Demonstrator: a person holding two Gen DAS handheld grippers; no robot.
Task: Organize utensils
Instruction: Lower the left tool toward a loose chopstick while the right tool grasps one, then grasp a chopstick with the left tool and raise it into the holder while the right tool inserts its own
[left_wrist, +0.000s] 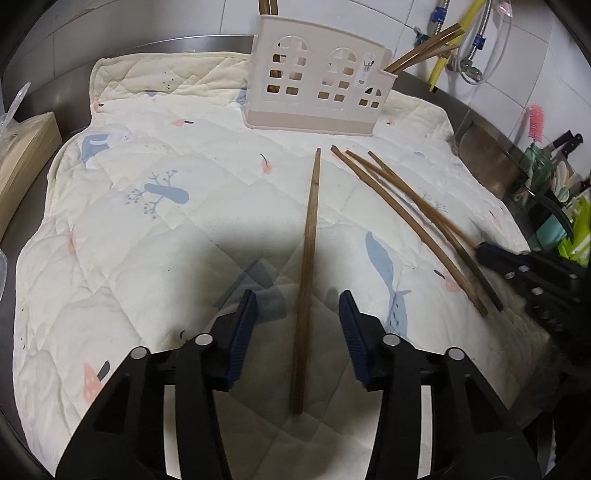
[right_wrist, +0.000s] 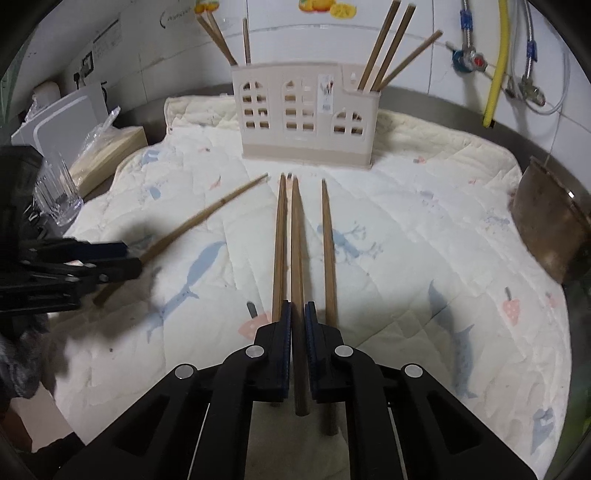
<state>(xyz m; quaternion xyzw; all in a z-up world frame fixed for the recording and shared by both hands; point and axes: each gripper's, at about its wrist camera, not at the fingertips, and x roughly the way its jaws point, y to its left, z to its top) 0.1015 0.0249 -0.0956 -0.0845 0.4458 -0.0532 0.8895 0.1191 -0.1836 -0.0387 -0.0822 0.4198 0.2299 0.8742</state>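
A beige utensil holder (left_wrist: 317, 85) (right_wrist: 306, 118) stands at the far side of a quilted cloth (left_wrist: 147, 221) (right_wrist: 424, 240), with several chopsticks standing in it. My left gripper (left_wrist: 299, 299) is open, its jaws on either side of a single brown chopstick (left_wrist: 308, 266) that lies on the cloth; this chopstick shows in the right wrist view (right_wrist: 192, 221). My right gripper (right_wrist: 298, 308) is shut on a chopstick (right_wrist: 297, 258). Other chopsticks (right_wrist: 328, 243) lie beside it on the cloth. The right gripper also shows at the right of the left wrist view (left_wrist: 517, 266), by three chopsticks (left_wrist: 413, 218).
A drinking glass (right_wrist: 59, 192) and a wooden box (right_wrist: 107, 151) (left_wrist: 22, 162) sit at the left edge. A brown pan (right_wrist: 550, 229) (left_wrist: 487, 162) sits at the right. Hoses and a yellow pipe (right_wrist: 496, 62) hang on the tiled wall. Knives and a green jar (left_wrist: 543, 166) stand at far right.
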